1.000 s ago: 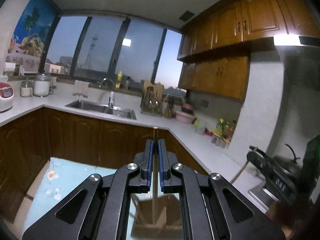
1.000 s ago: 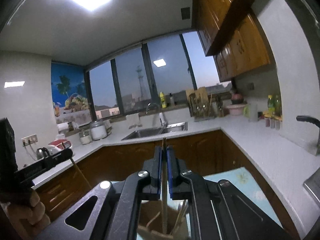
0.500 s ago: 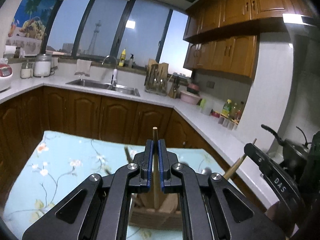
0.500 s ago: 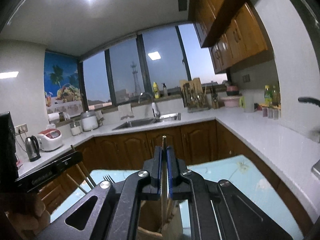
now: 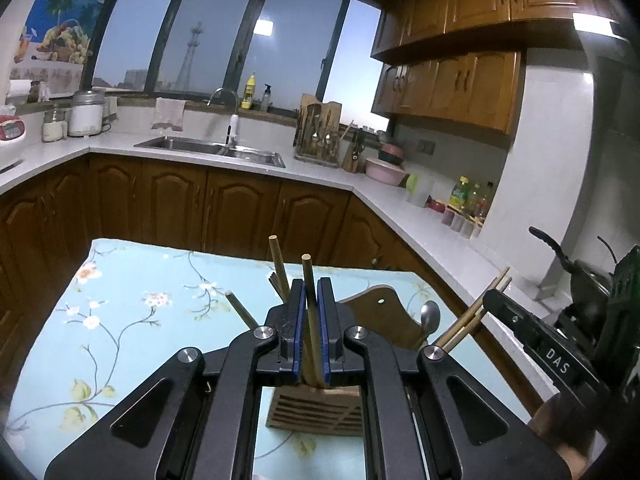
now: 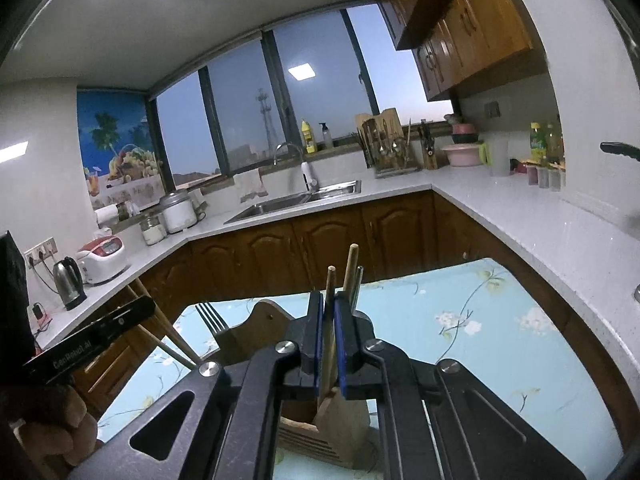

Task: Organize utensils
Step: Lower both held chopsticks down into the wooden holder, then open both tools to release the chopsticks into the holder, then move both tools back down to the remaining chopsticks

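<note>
A wooden utensil holder (image 5: pixel 316 412) stands on the floral tablecloth (image 5: pixel 132 320), right below both grippers; it also shows in the right wrist view (image 6: pixel 340 420). My left gripper (image 5: pixel 311 312) is shut on wooden chopsticks (image 5: pixel 309 280) whose lower ends reach down into the holder. My right gripper (image 6: pixel 328 320) is shut on wooden chopsticks (image 6: pixel 330 288) that also reach down into the holder. Another wooden handle (image 5: pixel 278 264), a fork (image 6: pixel 212 316) and a spoon (image 5: pixel 430 314) stand in the holder. The other gripper shows at each frame's edge.
The table is ringed by a white L-shaped counter (image 5: pixel 420 232) over brown cabinets, with a sink (image 5: pixel 212 148), a utensil rack (image 5: pixel 320 136), bottles (image 5: pixel 464 200), a kettle (image 6: pixel 68 282) and a rice cooker (image 6: pixel 102 260). A stove with a pan (image 5: pixel 560 248) lies to the right.
Both grippers have tilted down and lowered over the table, each still shut on its chopsticks. The holder and tablecloth have come further into view below them.
</note>
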A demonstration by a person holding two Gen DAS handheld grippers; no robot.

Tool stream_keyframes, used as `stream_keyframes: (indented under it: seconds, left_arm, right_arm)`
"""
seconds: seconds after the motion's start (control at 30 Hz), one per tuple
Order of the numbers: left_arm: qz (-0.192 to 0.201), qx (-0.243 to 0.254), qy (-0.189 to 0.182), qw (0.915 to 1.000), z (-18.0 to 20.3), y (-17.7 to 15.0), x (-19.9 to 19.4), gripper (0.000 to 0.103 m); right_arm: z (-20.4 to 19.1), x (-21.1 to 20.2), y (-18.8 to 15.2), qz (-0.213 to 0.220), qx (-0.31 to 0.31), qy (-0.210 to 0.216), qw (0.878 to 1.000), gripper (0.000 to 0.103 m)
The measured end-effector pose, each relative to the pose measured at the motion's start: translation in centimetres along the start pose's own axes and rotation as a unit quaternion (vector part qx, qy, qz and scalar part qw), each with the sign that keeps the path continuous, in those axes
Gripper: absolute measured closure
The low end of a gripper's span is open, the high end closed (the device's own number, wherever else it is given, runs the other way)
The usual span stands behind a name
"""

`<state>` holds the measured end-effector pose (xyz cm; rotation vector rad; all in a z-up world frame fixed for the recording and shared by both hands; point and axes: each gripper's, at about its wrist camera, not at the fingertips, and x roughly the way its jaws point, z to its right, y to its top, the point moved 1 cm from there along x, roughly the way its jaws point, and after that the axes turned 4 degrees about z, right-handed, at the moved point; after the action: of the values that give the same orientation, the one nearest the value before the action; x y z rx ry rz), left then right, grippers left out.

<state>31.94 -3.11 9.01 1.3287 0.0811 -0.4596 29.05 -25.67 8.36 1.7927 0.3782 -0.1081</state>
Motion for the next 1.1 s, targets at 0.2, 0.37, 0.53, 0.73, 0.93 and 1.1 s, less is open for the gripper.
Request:
stream_keyframes:
  seconds: [0.2,0.37,0.53,0.73,0.93,1.1]
  left_arm:
    - [-0.011,-0.001,-0.005,0.9999,0.3,-0.1,0.0,0.095]
    - [0.015,-0.011,-0.003,0.9998,0.6,0.5,-2.5,0.055]
    - [0.04,-0.024,-0.001,0.9989,0.3,0.4,-6.5,0.028]
    - [0.036,-0.028,0.016,0.9989,-1.2,-2.0,-10.6,0.015]
    - [0.011,-0.031,0.026,0.9991,-2.1,-5.2,-13.3,0.014]
    - [-0.006,-0.034,0.031,0.9989,-2.3,-7.7,-15.2,0.013]
  right_arm:
    - [0.2,0.0,0.3,-0.01,0.002,0.004,1.0,0.093]
    - [0.8,-1.8,1.2,0.006,0.02,0.009,1.0,0.05]
    - [1.3,-6.0,2.0,0.059,0.034,0.013,0.998,0.017]
    - [1.9,-9.8,1.1,0.077,0.041,0.012,0.996,0.01]
    - [2.7,-12.0,-2.0,0.041,0.054,0.009,0.998,0.01]
    - [3.0,-13.9,-4.7,0.016,0.058,0.004,0.998,0.01]
